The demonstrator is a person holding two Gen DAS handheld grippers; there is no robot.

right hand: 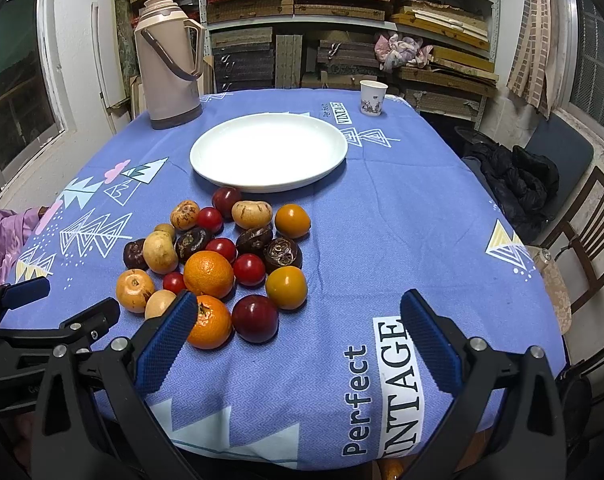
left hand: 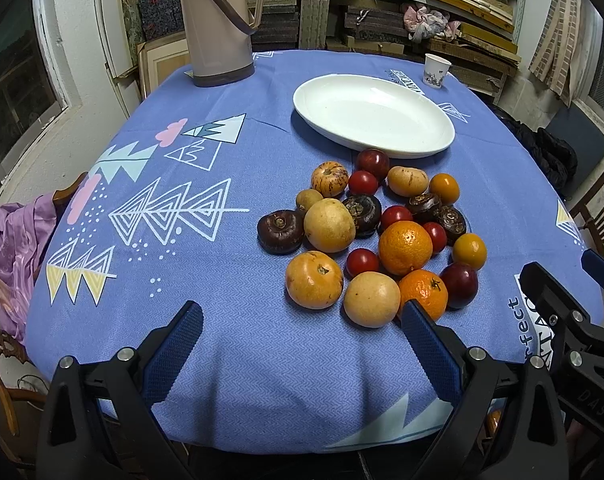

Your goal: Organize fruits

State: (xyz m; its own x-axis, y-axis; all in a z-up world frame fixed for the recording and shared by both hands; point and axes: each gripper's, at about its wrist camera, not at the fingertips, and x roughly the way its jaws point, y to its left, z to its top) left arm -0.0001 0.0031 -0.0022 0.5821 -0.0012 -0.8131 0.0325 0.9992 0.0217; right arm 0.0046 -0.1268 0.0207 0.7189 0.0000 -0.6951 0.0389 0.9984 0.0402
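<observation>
So you've got both tools parked at the near edge of the worktop (right hand: 382, 208), which has a blue patterned cloth over it. Your left tool (left hand: 302, 344) is spread wide with nothing between its blue pads, hanging over bare cloth just short of the fruit pile (left hand: 374, 232). Its right pad sits just in front of a mandarin (left hand: 424, 292) in the left wrist view. Your right tool (right hand: 298, 336) is spread wide too and holds nothing; its left pad overlaps that same mandarin (right hand: 210, 324) in its own view, but I can't tell if it's actually touching.

The fruit is all bunched together in one loose heap on the cloth, none of it on the white oval plate (left hand: 422, 148) yet. The plate sits empty just behind the heap, with a dark red plum (left hand: 372, 162) right up against its near rim. In the pile you've got a big orange (right hand: 208, 274), another dark plum (right hand: 256, 318) at the front, a few small red tomatoes, yellow-orange round ones, pale yellowish fruits and some dark brown water-chestnut-looking things.

Farther back there's a beige thermos jug (right hand: 168, 64) on the left corner and a small paper cup (right hand: 372, 98) on the right.
</observation>
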